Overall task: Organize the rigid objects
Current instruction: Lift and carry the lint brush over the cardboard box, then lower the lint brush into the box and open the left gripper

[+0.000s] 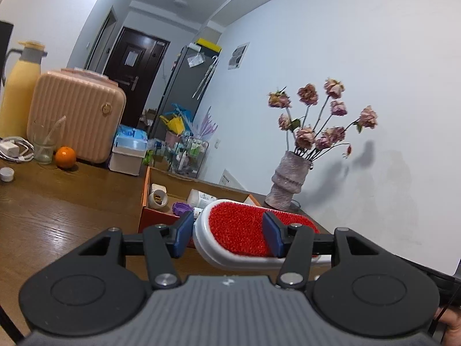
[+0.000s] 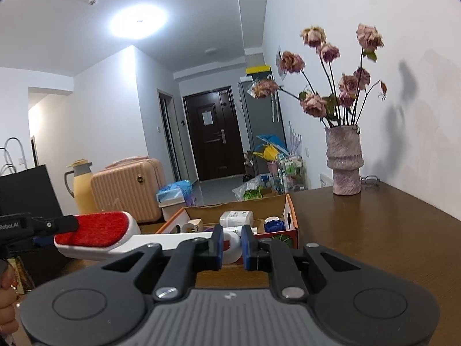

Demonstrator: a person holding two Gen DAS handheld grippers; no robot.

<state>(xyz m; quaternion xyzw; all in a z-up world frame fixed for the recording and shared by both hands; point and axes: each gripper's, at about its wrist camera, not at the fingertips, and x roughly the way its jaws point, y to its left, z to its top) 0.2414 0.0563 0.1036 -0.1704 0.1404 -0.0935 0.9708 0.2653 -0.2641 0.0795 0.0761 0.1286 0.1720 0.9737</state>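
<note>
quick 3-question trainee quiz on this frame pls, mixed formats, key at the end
1. True or false: the lint brush is lying inside the cardboard box.
2. Which parts of the brush do the grippers grip?
A. left gripper on the red-faced head, right gripper on the white handle's ring end
B. left on the handle, right on the head
C. only the left one grips it
3. Fill in: the vase on the table holds dried ____.

Key
1. False; it is held up in front of the box.
2. A
3. flowers
</note>
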